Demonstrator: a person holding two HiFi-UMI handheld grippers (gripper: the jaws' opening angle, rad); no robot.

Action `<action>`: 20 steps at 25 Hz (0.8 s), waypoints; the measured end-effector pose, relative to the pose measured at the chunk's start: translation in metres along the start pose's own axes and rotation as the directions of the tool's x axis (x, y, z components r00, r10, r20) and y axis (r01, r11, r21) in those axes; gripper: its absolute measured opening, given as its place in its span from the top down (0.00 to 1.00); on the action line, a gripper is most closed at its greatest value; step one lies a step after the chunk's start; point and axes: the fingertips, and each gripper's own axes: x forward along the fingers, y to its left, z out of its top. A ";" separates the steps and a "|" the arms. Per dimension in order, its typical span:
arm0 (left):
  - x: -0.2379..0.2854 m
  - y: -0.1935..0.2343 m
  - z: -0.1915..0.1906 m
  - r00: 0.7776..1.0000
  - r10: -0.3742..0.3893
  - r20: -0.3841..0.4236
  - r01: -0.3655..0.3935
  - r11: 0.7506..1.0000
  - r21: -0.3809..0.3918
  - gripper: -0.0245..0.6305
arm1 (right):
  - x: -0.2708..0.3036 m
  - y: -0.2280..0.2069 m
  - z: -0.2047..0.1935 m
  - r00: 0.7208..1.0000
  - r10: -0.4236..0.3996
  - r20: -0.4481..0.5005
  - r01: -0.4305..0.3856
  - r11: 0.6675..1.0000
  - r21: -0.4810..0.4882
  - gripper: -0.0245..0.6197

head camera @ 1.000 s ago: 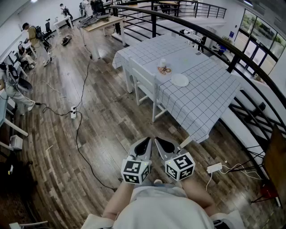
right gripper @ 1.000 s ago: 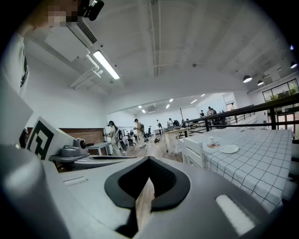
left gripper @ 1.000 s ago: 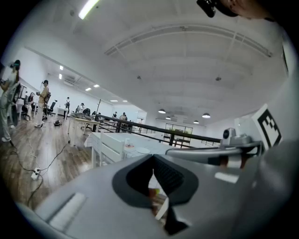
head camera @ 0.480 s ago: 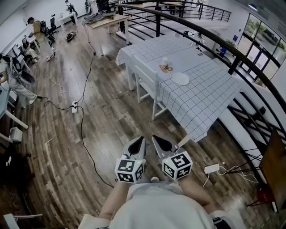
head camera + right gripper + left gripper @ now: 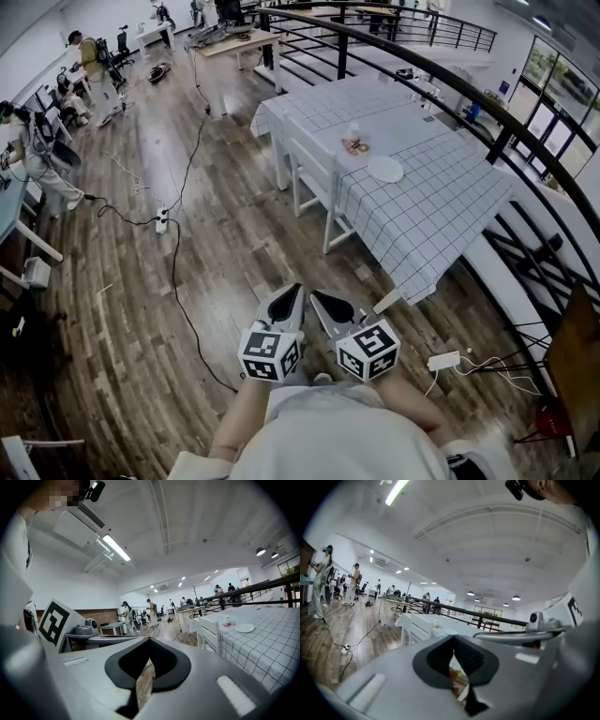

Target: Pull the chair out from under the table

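Closed left gripper (image 5: 292, 291) and right gripper (image 5: 317, 297), bearing square markers (image 5: 270, 355), face chair (image 5: 310, 165).

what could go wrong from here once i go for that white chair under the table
1. The black cable trails across the floor to near your feet; a step toward the white chair could catch it.
2. The checked tablecloth hangs down beside the chair; pulling might drag it, along with the plate and cup.
3. The left gripper and right gripper are shut, so they must open before gripping.
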 end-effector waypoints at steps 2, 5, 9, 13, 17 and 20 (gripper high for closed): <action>-0.002 0.012 -0.004 1.000 -0.001 0.011 0.001 1.000 -0.014 0.95 | 0.010 0.005 -0.006 1.000 0.001 -0.009 -0.001 1.000 -0.013 0.97; 0.005 0.020 0.003 1.000 -0.002 0.014 0.003 0.999 -0.040 0.95 | 0.018 -0.003 0.003 1.000 -0.002 0.004 0.002 1.000 0.008 0.97; 0.018 0.031 0.016 1.000 -0.011 0.005 0.011 0.999 -0.040 0.95 | 0.033 -0.017 0.019 1.000 -0.019 0.014 0.019 0.999 0.026 0.97; 0.031 0.052 0.029 0.999 -0.047 0.006 0.047 0.999 -0.027 0.95 | 0.063 -0.023 0.026 0.999 -0.040 0.009 0.040 0.999 -0.001 0.97; 0.046 0.075 0.043 0.998 -0.063 -0.002 0.063 0.998 -0.004 0.95 | 0.093 -0.026 0.036 0.998 -0.066 0.011 0.066 0.998 -0.017 0.97; 0.057 0.092 0.051 0.997 -0.078 -0.007 0.078 0.997 0.015 0.95 | 0.113 -0.029 0.043 0.996 -0.085 0.020 0.086 0.996 -0.022 0.97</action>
